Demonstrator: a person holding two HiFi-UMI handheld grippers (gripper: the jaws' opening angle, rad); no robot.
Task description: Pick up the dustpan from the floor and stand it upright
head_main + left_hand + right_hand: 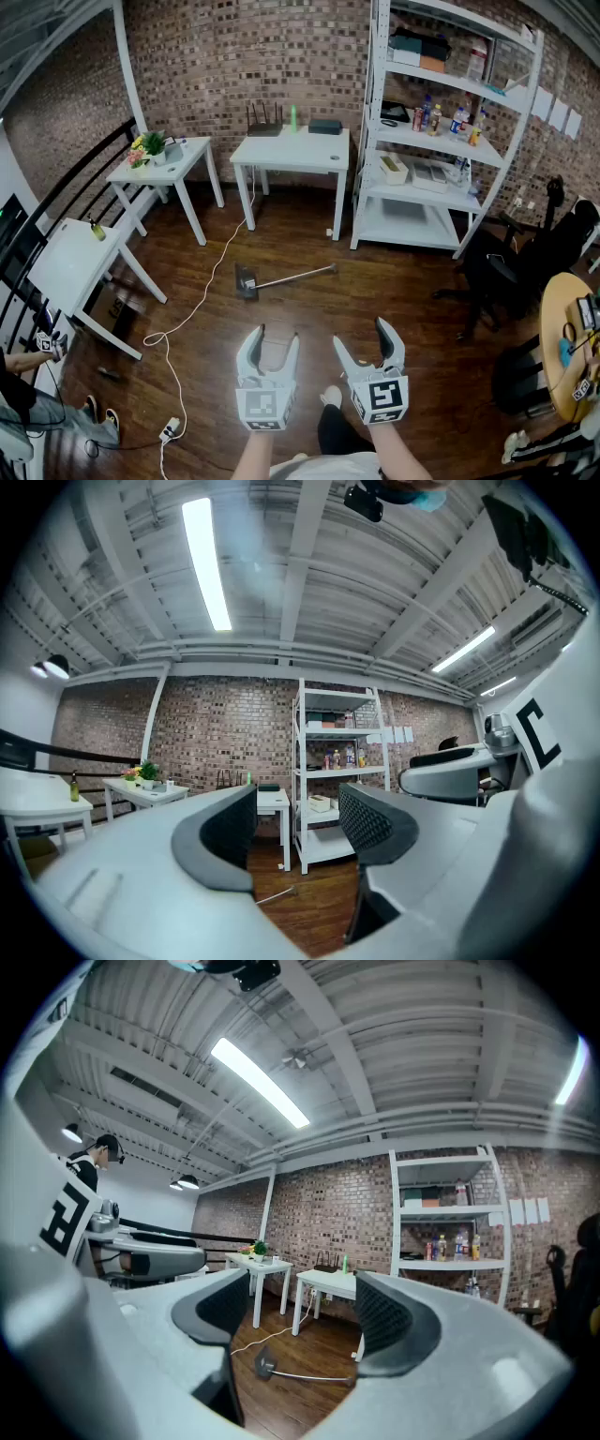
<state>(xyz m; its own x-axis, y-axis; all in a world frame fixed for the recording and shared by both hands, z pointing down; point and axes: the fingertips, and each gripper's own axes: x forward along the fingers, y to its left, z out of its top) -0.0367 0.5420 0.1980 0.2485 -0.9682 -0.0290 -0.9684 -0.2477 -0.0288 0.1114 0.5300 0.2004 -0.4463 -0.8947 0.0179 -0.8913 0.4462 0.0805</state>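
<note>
While the dustpan (247,281) lies flat on the wooden floor (394,300), its long handle stretched rightward toward the white shelf unit (441,141), both tongs are held level in the air, well short of it. The left tongs (277,337) are seen with jaws apart and nothing between them (only floorboards and the far tip of the handle show through the gap in the left gripper view). The right tongs (361,336) are likewise spread, somewhat wider, and empty. Through their gap, in the right gripper view, the dustpan's dark pan and thin handle are framed. The two tongs are kept side by side, near but not touching. A white cable (211,281) is trailed across the floor just left of the dustpan, which rests in front of the middle white counter (291,150).
</note>
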